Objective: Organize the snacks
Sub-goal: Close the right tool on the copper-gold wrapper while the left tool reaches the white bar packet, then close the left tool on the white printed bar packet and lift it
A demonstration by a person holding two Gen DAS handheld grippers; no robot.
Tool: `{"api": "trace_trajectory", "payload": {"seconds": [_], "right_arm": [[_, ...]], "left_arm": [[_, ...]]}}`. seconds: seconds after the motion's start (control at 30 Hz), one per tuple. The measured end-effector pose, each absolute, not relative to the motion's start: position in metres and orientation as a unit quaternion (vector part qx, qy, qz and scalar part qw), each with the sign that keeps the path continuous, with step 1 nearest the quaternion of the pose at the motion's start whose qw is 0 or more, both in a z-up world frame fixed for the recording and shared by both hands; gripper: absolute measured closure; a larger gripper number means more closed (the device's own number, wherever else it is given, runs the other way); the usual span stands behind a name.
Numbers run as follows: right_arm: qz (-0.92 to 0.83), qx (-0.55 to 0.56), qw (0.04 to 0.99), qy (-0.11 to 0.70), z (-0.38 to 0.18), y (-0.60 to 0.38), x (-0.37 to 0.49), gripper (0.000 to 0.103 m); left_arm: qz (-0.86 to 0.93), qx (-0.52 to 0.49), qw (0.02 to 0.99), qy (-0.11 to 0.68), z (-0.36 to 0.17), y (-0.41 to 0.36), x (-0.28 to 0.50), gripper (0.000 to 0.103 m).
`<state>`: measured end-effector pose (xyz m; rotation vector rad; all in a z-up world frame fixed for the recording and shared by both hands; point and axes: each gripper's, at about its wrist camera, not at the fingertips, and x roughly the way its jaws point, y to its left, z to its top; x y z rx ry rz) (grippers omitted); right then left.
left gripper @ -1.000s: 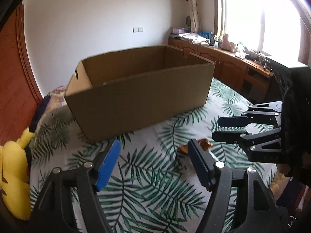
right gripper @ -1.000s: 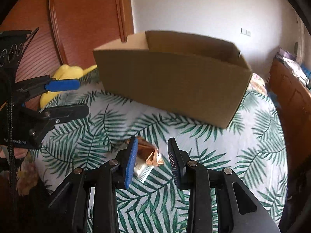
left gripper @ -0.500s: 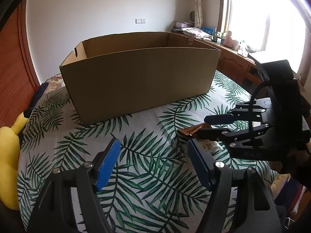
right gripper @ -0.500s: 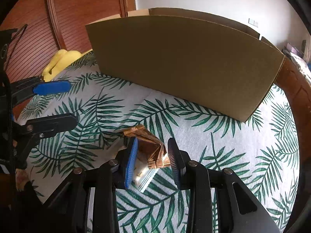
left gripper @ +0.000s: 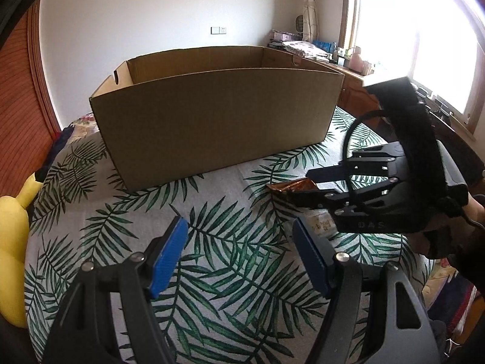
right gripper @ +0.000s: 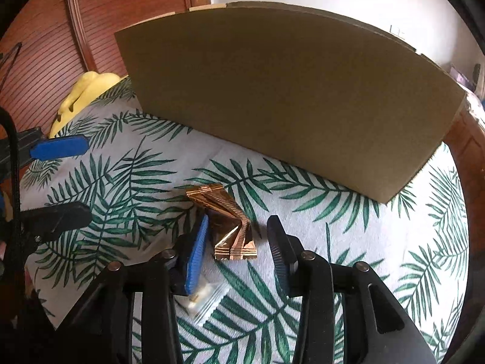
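Observation:
A bundle of copper foil snack packets (right gripper: pixel 225 224) lies on the palm-leaf cloth in front of a large open cardboard box (right gripper: pixel 291 91). My right gripper (right gripper: pixel 239 236) hangs over the bundle with its jaws opening; the packets sit between the pads, which do not press on them. A clear zip bag (right gripper: pixel 203 301) lies under its blue finger. In the left wrist view the right gripper (left gripper: pixel 306 186) is at the right, the foil packets (left gripper: pixel 291 187) at its tips, the box (left gripper: pixel 218 127) behind. My left gripper (left gripper: pixel 241 257) stands open over bare cloth, holding nothing.
A yellow plush toy (left gripper: pixel 12 248) lies at the cloth's left edge; in the right wrist view the plush (right gripper: pixel 81 97) sits by the wooden wardrobe (right gripper: pixel 39 45). A wooden sideboard (left gripper: pixel 351 91) with clutter runs under the bright window at the right.
The right gripper came down closer over the foil packets and its jaws spread wider. The left gripper hardly moved; its view tipped up a little at first.

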<state>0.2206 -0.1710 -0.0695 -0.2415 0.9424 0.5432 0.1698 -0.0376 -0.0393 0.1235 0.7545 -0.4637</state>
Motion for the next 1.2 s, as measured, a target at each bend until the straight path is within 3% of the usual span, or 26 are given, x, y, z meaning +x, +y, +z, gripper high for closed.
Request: {"api": "trace_trajectory", "payload": {"seconds": [0.2,0.23,0.33,1.2], "right_arm": [[0.261,-0.123,0.849,0.442,-0.068,-0.166,0.227,0.064],[0.263,-0.121,0.849,0.441,-0.068,-0.166,0.227,0.075],[0.266,-0.124,0.853,0.433,-0.067,-0.168,0.222,0.081],[0.234,-0.063,0.884,0.400,-0.035,-0.252,0.159,0.081]], "left_arm": [[-0.225,0.058,0.901,0.366,-0.040,-0.040,0.172,0.031],[-0.225,0.057,0.901,0.366,-0.040,-0.040,0.172,0.031],[-0.230,0.058,0.900,0.367,-0.041,-0.043,0.171,0.031],[-0.294,0.159,0.845,0.418,-0.073,-0.121,0.188,0.031]]}}
